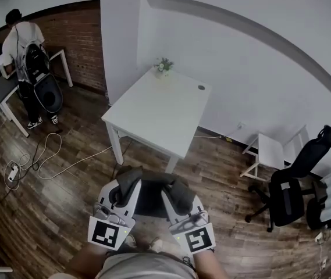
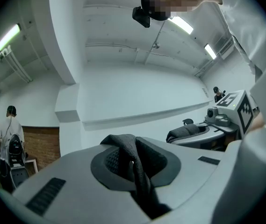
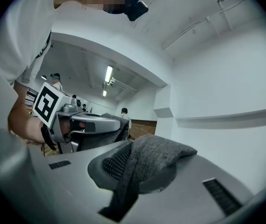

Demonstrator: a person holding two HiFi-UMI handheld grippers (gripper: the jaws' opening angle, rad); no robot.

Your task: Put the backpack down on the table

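Observation:
A dark backpack (image 1: 151,197) hangs in front of me over the wooden floor, held up by its two grey straps. My left gripper (image 1: 125,185) is shut on the left strap (image 2: 133,162), which folds over between its jaws. My right gripper (image 1: 180,194) is shut on the right strap (image 3: 144,162) in the same way. Both grippers point roughly level, side by side, toward the white table (image 1: 171,118), which stands a short way ahead by the wall. In the left gripper view the right gripper (image 2: 196,132) shows beside it; in the right gripper view the left gripper (image 3: 115,125) appears.
A small potted plant (image 1: 163,66) sits at the table's far corner. A black office chair (image 1: 296,185) and a white side chair (image 1: 273,150) stand to the right. Cables (image 1: 37,156) lie on the floor at left, near a person (image 1: 28,57) wearing a backpack at another desk.

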